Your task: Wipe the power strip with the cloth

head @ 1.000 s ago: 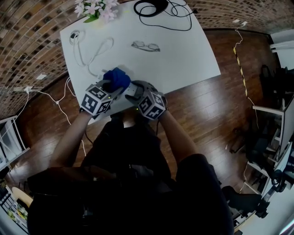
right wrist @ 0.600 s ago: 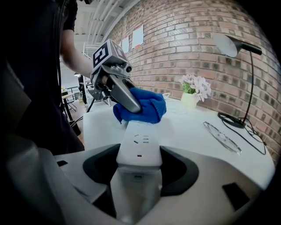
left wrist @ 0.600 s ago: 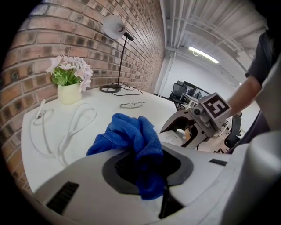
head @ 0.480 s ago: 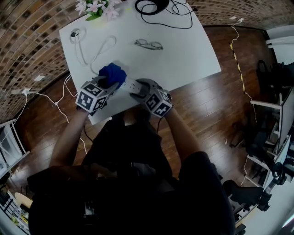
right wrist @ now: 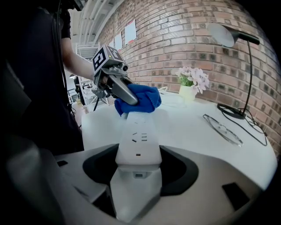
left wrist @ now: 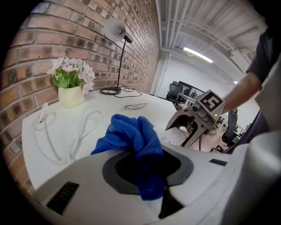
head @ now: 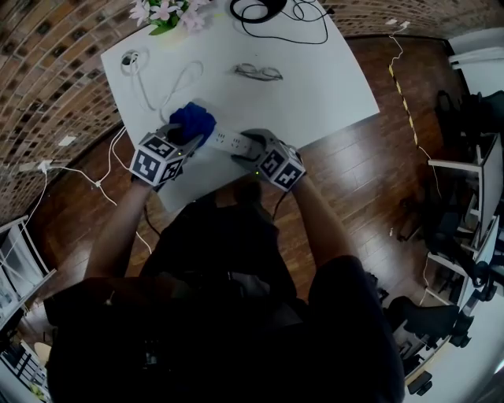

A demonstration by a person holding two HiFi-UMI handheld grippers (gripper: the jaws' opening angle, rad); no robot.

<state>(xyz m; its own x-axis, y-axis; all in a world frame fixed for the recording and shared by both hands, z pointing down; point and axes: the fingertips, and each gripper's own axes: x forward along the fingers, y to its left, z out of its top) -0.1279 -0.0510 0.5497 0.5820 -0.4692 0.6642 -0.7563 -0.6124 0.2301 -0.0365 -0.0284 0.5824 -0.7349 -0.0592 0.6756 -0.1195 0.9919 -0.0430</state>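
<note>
A white power strip (head: 226, 142) (right wrist: 138, 140) lies near the front edge of the white table (head: 315, 86). My right gripper (head: 250, 151) (right wrist: 137, 176) is shut on its near end. A bunched blue cloth (head: 193, 122) (left wrist: 134, 140) (right wrist: 138, 100) rests on the strip's far end, with my left gripper (head: 185, 138) (left wrist: 147, 178) shut on it. In the left gripper view the strip (left wrist: 178, 135) shows only partly behind the cloth, with the right gripper (left wrist: 195, 119) beyond it.
A white cable (head: 157, 86) (left wrist: 66, 132) loops at the table's left. Glasses (head: 258, 72) (right wrist: 224, 128) lie mid-table. A pot of flowers (head: 165, 14) (left wrist: 71, 83) and a black lamp base with cable (head: 272, 16) stand at the back. Wooden floor (head: 370, 205) surrounds the table.
My left gripper has slid the cloth leftward along the strip, away from the right gripper. More of the strip's white top shows between the two grippers. The right gripper holds its end still.
</note>
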